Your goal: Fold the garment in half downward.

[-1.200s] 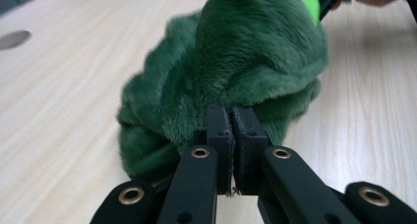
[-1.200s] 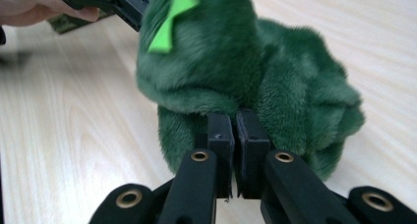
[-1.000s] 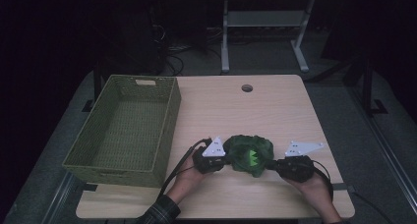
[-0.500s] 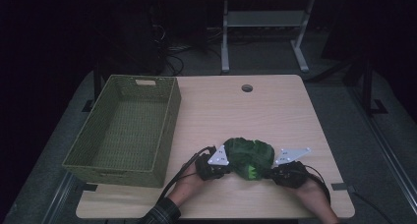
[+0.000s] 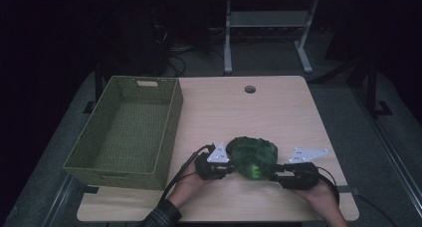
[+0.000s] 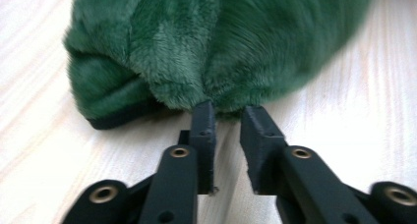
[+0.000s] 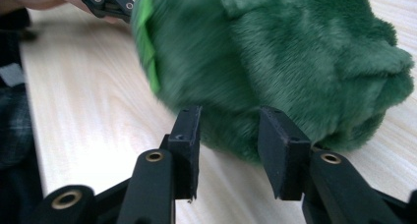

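Left gripper [image 6: 227, 111]: jaws have just been opening; they stand a little apart, tips touching the fringe of the green plush cloth [image 6: 221, 42], no fabric pressed between the pads.
Right gripper [image 7: 230, 117]: jaws have just been opening; spread wider than the left pair, pile bulging toward the gap but not pinched.
Green plush cloth: a bunched, folded heap directly ahead of both jaw pairs, lying on the table [image 5: 278, 112] between the two grippers [image 5: 251, 157]; a brighter green strip shows on the side beyond the right jaws.
Hands: left hand [image 5: 191, 184] and right hand [image 5: 318, 192] sit behind the jaws at the table's near edge.
Risk: the released heap is likely to spring open or slump, since nothing holds its folds; a re-grip may catch only the pile's outer layer and drag the bundle apart.
Basket [image 5: 171, 105]: woven, olive, well off to the left gripper's outer side; nothing lies in it.
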{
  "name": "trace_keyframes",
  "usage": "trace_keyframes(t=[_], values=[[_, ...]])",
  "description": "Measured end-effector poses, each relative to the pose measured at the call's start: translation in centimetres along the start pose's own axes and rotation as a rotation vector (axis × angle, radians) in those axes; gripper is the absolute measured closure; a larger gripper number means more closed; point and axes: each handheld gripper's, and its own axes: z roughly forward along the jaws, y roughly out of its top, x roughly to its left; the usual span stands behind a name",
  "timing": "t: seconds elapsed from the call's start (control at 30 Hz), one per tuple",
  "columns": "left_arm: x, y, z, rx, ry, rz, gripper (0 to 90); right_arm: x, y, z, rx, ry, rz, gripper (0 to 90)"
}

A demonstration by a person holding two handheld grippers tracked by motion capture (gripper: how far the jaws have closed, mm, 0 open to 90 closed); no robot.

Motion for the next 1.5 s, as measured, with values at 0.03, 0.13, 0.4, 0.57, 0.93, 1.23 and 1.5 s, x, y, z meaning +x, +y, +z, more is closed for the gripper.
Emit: trace_keyframes(t=[0.03, 0.13, 0.4, 0.57, 0.93, 1.23, 1.5], values=[[0.0, 0.1, -0.3, -0.001, 0.0, 0.005, 73.1, 0.1, 0.0, -0.3, -0.005, 0.004, 0.005, 58.9], [-0.1, 0.6, -1.0, -0.01, -0.002, -0.005, 69.6, 0.3, 0.1, -0.8, -0.017, 0.007, 0.001, 58.8], [-0.1, 3.2, -2.6, -0.076, -0.001, -0.011, 83.5, 0.0, 1.1, -0.9, -0.022, 0.004, 0.001, 83.5], [0.5, 3.3, -0.1, -0.034, 0.001, -0.032, 89.1, -0.4, 1.1, 1.4, 0.044, -0.001, -0.007, 87.7], [2.1, 1.8, 3.3, 0.082, 0.044, -0.046, 89.8, -0.7, 0.8, 3.7, 0.112, 0.004, 0.003, 89.9], [3.3, 2.2, 3.9, 0.09, 0.058, -0.055, 89.7, -0.2, 0.9, 4.2, 0.11, 0.029, -0.002, 89.9], [4.3, 2.6, 4.1, 0.073, 0.073, -0.073, 89.7, 0.3, 1.2, 4.1, 0.099, 0.064, -0.018, 89.8]])
